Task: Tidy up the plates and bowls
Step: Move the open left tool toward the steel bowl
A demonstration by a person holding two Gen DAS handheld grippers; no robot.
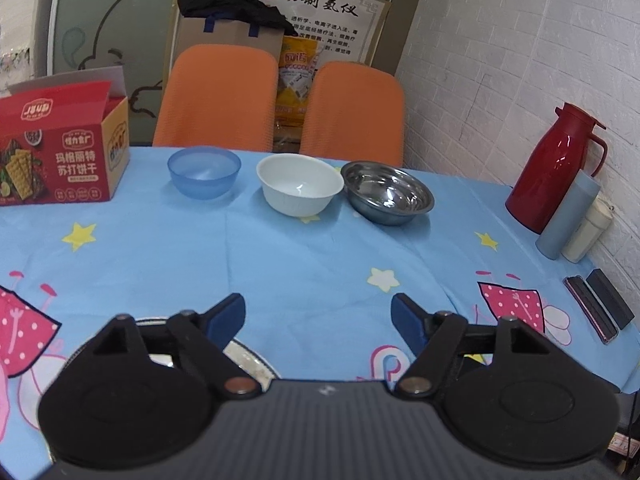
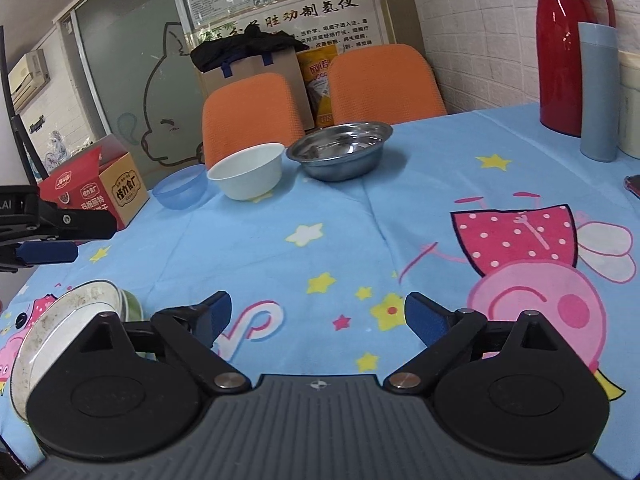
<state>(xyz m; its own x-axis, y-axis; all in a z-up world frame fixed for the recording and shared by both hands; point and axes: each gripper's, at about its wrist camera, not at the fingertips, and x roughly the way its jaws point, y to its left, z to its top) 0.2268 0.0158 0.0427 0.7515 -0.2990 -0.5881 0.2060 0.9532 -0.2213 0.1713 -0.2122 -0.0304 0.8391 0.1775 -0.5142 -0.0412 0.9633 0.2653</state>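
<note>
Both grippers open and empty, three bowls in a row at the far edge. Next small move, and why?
Probably ease the right gripper forward toward the steel bowl, the bowl farthest right. Its fingers are apart and hold nothing, and the blue bowl, white bowl and steel bowl sit unstacked. The left gripper is open too, above the plates.
</note>
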